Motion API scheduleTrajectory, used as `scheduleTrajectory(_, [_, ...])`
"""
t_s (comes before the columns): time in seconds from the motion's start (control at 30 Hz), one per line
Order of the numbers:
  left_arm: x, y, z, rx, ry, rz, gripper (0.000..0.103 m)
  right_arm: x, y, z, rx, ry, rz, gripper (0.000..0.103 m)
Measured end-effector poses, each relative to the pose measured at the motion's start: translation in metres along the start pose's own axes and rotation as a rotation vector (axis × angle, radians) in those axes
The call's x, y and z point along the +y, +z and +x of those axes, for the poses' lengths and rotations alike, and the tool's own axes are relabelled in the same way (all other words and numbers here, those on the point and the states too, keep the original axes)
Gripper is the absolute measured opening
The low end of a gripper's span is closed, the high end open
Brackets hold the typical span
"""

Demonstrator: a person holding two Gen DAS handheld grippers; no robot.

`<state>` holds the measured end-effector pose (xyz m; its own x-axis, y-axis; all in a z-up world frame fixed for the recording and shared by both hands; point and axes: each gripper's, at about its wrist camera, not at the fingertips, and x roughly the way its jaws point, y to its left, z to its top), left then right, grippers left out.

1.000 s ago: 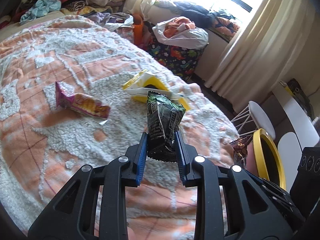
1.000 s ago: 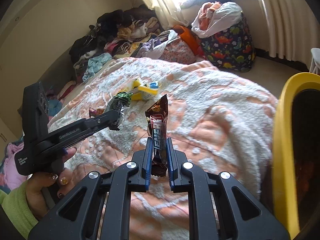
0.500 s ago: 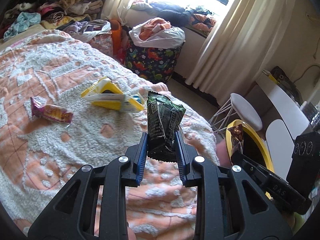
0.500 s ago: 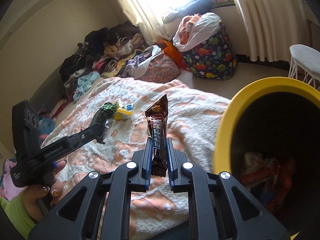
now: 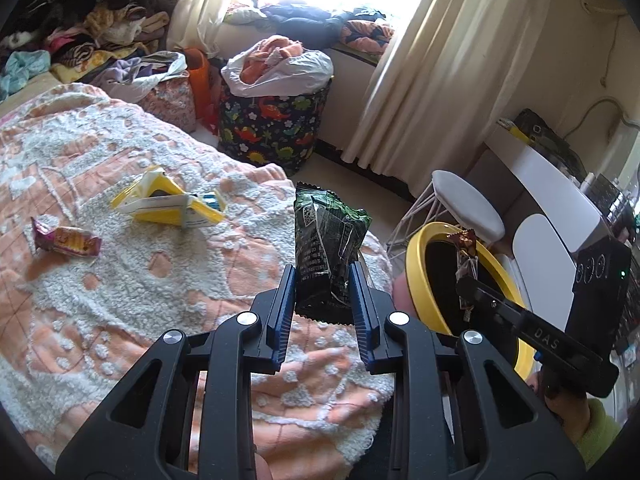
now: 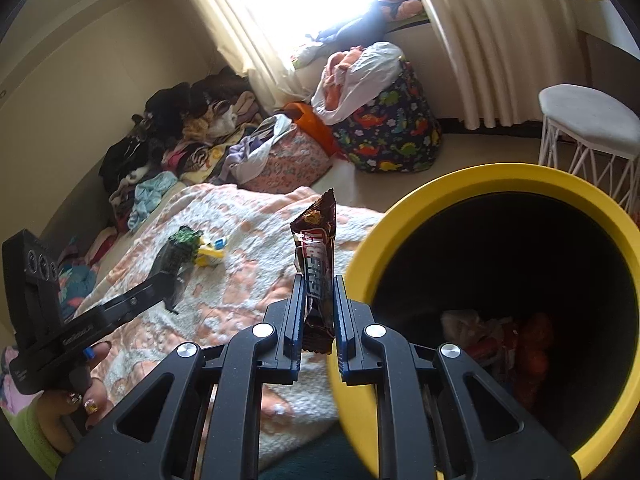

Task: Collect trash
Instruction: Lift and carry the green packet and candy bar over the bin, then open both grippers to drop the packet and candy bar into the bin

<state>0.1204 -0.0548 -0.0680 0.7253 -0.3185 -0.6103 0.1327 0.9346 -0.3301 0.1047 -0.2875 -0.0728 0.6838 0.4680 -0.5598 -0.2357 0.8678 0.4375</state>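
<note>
My left gripper (image 5: pixel 322 280) is shut on a dark green snack wrapper (image 5: pixel 326 248), held upright above the bed's right edge. My right gripper (image 6: pixel 317 290) is shut on a brown candy bar wrapper (image 6: pixel 316 256), held just left of the yellow-rimmed trash bin (image 6: pixel 404 208), whose dark inside holds some rubbish. In the left wrist view the right gripper (image 5: pixel 466 270) hangs over the bin (image 5: pixel 416 264) with its wrapper. A yellow-and-white package (image 5: pixel 168 202) and a pink wrapper (image 5: pixel 68 240) lie on the orange-and-white bedspread (image 5: pixel 120 288).
A dinosaur-print hamper (image 5: pixel 272 128) stuffed with clothes stands by the curtained window. Heaps of clothes (image 5: pixel 88 40) line the far wall. A white wire-legged stool (image 5: pixel 468 204) stands behind the bin, with a white desk (image 5: pixel 552 184) to its right.
Both grippers have swung right toward the bin, each keeping its wrapper. The bin's opening now fills the right of the right wrist view, and the bed litter has slid left.
</note>
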Motion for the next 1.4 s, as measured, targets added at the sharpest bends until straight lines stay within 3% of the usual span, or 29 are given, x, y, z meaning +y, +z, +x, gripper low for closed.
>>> scheduleTrajectory(1.1, [-0.106,-0.023,0.031,0.092,-0.132,0.242,0.02,-0.091,0.01,-0.043,-0.082,-0.162,0.181,0.013])
scheduleTrajectory(1.33, [-0.134,-0.029,0.043,0.117,-0.175,0.318,0.021,-0.113,0.007,-0.051,-0.089,-0.191,0.246,0.017])
scheduleTrajectory(1.4, [-0.138,-0.031,0.047,0.124,-0.175,0.322,0.021,-0.117,0.006,-0.053,-0.092,-0.202,0.261,0.024])
